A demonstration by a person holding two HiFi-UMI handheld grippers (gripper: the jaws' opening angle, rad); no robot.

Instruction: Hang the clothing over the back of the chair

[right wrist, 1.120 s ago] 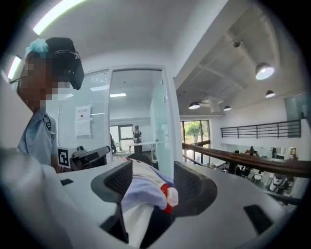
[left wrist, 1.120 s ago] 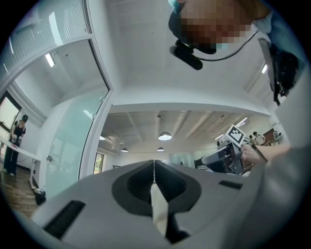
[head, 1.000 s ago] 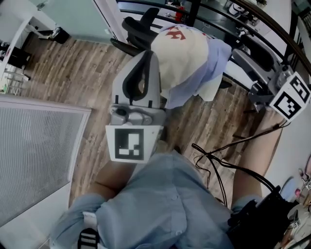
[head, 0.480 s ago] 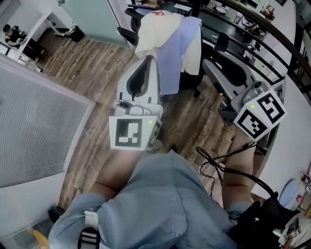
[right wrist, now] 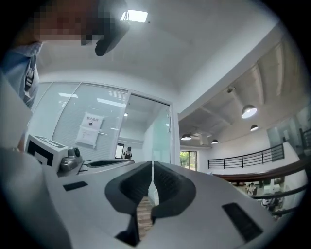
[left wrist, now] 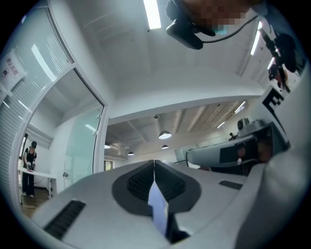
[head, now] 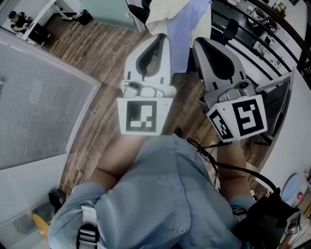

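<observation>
Clothing (head: 181,22) hangs ahead of 2 tools: left tool (head: 163,39) pressed together, empty; right tool (head: 198,43) just closed on nothing.

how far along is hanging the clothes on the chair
Looks done: the cream and lavender clothing is draped over the chair at the head view's top edge. In hand: nothing visible; the left claw is shut, and the right claw has just been closing on nothing, with floor showing through its gap. Left: likely only backing away.
</observation>
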